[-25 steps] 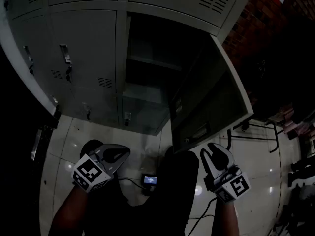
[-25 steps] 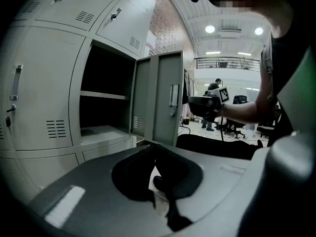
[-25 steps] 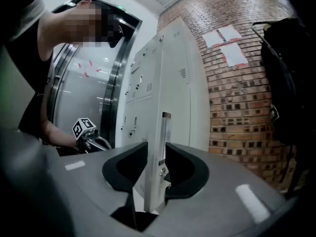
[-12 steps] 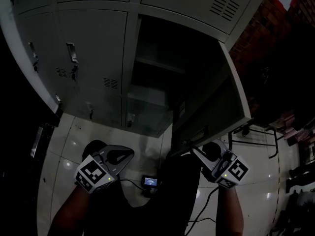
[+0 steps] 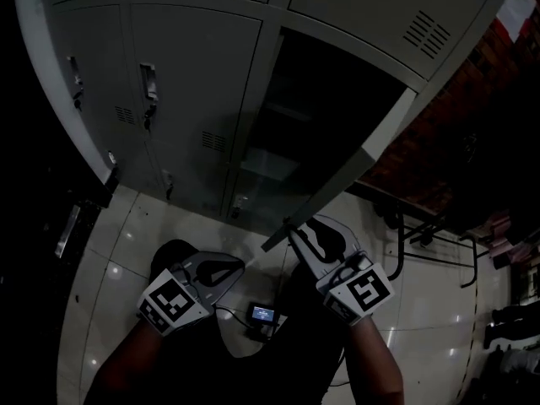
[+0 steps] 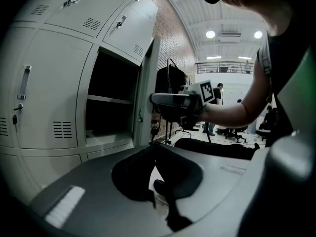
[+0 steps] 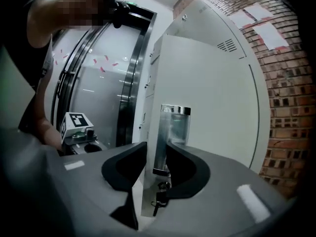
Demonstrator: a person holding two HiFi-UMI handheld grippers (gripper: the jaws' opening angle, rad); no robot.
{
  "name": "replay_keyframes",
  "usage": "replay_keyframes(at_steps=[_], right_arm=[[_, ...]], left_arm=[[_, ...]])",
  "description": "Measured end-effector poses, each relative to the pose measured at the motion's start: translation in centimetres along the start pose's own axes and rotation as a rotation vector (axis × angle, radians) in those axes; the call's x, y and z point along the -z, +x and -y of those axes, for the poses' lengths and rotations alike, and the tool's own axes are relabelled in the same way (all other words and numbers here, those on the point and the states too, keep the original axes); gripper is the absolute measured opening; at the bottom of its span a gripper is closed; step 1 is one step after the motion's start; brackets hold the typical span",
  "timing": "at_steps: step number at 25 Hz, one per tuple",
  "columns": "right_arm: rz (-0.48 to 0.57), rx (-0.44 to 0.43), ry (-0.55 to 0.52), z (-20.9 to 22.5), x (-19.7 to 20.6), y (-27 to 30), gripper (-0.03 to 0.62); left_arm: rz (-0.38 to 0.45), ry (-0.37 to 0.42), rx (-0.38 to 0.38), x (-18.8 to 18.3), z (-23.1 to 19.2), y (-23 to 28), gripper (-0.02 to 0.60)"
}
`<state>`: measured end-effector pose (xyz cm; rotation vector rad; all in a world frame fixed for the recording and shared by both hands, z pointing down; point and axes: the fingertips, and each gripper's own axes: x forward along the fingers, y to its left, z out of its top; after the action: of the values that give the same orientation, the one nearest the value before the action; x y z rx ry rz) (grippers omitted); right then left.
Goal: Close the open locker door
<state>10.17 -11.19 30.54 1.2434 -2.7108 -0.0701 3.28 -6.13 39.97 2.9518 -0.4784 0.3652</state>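
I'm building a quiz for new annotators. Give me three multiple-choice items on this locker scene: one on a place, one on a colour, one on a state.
1. Where is the right gripper?
A. On the floor
B. At the open door's edge
C. Behind the person

2. What colour are the lockers?
A. Grey
B. Blue
C. Red

3. How are the left gripper's jaws?
A. On the door
B. On a handle
C. Together, empty

Answers: B, the door's edge stands between its closing jaws; A, every locker front is plain grey; C, its own view shows the jaws meeting on nothing.
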Motion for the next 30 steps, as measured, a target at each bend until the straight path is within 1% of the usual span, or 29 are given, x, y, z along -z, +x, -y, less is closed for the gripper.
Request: replay_keyframes(at_steps=[4,7,11,17,21,26,30], right_arm=[[-0.002,0.01,0.006,0.4,-0.5,3.9,0.123],[-0.01,0.026,-0.008,1.3,-0.7,6.6,0.118],[-0.033,0.073,-0.028,2.8,-0.6,9.7,0.118],[-0.046,0.141,-0.023,5.4,-0.8,13.9,0.121],[-0.057,0.182,0.001,7.5,-0.9,16.3,0.131],[-0.055,0.222,0.029,9.7,-1.1,18.3,0.148],[-0.066,0.25,0.04,10.6,-1.0,19.3,0.164]], left_arm=[[0.019,-0.012,0.002,-0.2,-0.1,-0.4,0.012],[0.037,-0.018,0.007,-0.4,-0.2,-0.6,0.012],[0.056,-0.02,0.02,-0.7,-0.1,-0.7,0.012],[0.042,-0.038,0.031,-0.5,-0.2,-0.7,0.012],[0.067,-0.033,0.037,-0.8,-0.2,-0.9,0.012],[0.063,-0.049,0.028,-0.7,-0.5,-1.1,0.012],[0.059,-0.047,0.025,-0.6,-0.6,-1.4,0.012]])
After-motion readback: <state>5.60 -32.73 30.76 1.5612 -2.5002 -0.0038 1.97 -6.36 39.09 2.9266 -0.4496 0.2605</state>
